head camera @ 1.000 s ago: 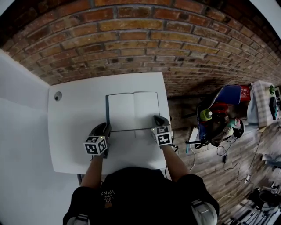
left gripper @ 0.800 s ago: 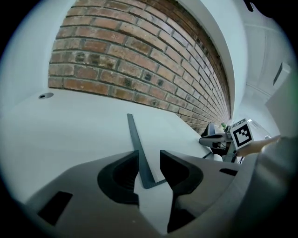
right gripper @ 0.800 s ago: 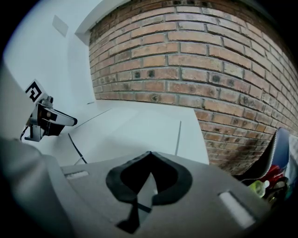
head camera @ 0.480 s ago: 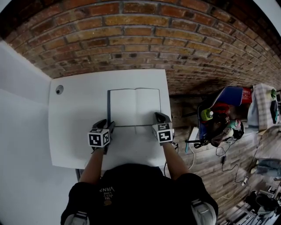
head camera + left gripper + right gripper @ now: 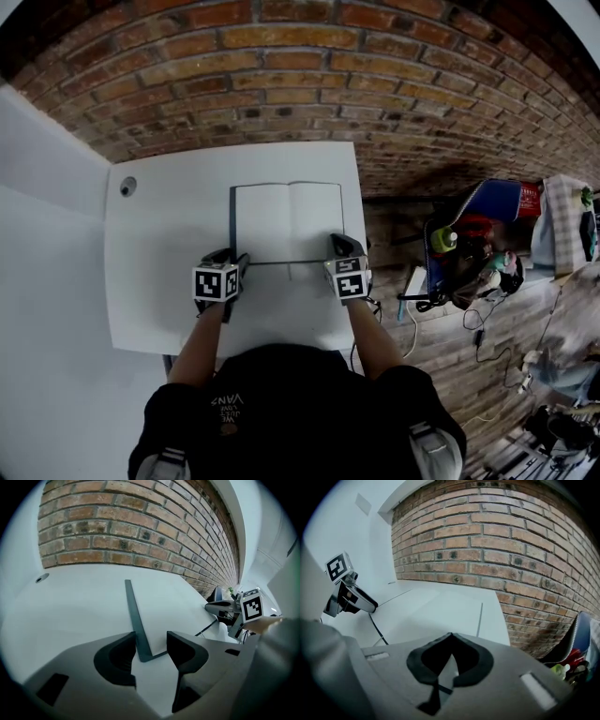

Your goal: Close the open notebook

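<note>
White table (image 5: pixel 150 309) against a brick wall (image 5: pixel 281 84). The notebook (image 5: pixel 286 220) lies open and flat at the table's middle, pages up, with its spine running away from the person.

The left gripper (image 5: pixel 151 638) sits at the near-left corner. Its jaws have just been opening and now stand wide apart. The dark cover edge (image 5: pixel 132 613) lies between them, but neither pad presses on it. Likely reading: it is placed to straddle the cover so that side can be nipped and swung over.

The right gripper (image 5: pixel 449 635) rests at the near-right corner with its jaw tips drawn together. Whether a page is caught between them cannot be told. Probable purpose: steadying that half while the other is lifted.

Both halves lie flat, so closing is not yet begun. Risk: a shallow bite on the corner may slip.
</note>
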`<action>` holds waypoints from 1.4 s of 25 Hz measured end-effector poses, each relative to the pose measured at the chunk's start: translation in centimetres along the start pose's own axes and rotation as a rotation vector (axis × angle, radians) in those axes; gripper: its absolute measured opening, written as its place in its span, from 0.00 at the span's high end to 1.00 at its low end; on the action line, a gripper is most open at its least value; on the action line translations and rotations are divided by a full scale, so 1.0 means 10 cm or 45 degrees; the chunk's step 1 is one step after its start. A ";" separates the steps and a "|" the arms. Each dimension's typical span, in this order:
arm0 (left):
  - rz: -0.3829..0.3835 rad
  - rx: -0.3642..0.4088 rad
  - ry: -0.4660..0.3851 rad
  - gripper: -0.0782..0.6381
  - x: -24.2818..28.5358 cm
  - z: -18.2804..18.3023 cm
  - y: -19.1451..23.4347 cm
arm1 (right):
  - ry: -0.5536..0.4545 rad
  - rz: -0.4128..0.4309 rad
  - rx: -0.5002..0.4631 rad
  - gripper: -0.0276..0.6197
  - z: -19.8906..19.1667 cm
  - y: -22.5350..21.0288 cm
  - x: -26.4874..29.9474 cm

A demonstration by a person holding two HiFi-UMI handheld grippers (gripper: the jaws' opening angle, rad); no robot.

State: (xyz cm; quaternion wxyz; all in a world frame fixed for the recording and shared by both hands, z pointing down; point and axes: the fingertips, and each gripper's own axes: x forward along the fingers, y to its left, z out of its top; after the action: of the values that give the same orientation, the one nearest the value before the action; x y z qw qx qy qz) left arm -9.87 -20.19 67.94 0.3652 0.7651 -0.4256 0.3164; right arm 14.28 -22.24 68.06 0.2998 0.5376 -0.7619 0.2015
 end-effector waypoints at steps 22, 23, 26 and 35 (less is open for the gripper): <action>-0.127 -0.310 -0.072 0.82 -0.04 0.06 0.05 | 0.007 0.003 0.023 0.96 -0.01 -0.01 0.01; -0.131 -0.312 -0.074 0.83 -0.04 0.06 0.05 | 0.006 0.001 0.022 0.96 -0.01 -0.01 0.01; -0.139 -0.315 -0.081 0.83 -0.06 0.06 0.05 | 0.006 -0.004 0.016 0.96 -0.01 -0.01 0.02; -0.206 -0.346 -0.155 0.84 -0.23 0.17 -0.04 | 0.006 -0.001 0.022 0.96 -0.02 -0.01 0.01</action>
State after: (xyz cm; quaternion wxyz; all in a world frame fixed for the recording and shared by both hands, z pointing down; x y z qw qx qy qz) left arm -10.18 -20.53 65.09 0.4632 0.7581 -0.4228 0.1787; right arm 14.36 -22.23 68.23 0.2970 0.5400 -0.7592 0.2092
